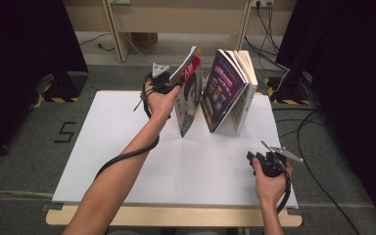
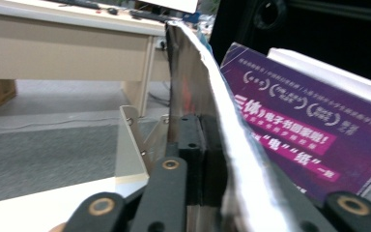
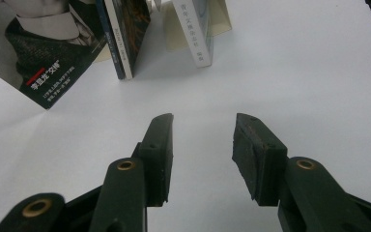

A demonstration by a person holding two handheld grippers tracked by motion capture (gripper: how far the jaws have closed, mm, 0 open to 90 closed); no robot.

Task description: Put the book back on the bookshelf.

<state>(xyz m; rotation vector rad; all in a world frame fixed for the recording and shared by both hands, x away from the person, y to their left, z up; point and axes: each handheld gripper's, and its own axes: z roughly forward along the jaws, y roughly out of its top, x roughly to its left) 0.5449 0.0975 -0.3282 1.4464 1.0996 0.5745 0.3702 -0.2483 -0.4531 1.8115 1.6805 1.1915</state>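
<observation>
Left forearm: it crosses the near table edge.
Left gripper: I clamp it on the magazine, so the tilted cover does not fall.
Purple book: it leans just beside, on white books; narrow gap between.
Right gripper: jaws wide, holding nothing, much free table around.

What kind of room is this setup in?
Probably a lab or recording studio: a white table on grey carpet, black curtains at both sides, and cables trailing across the floor.
</observation>
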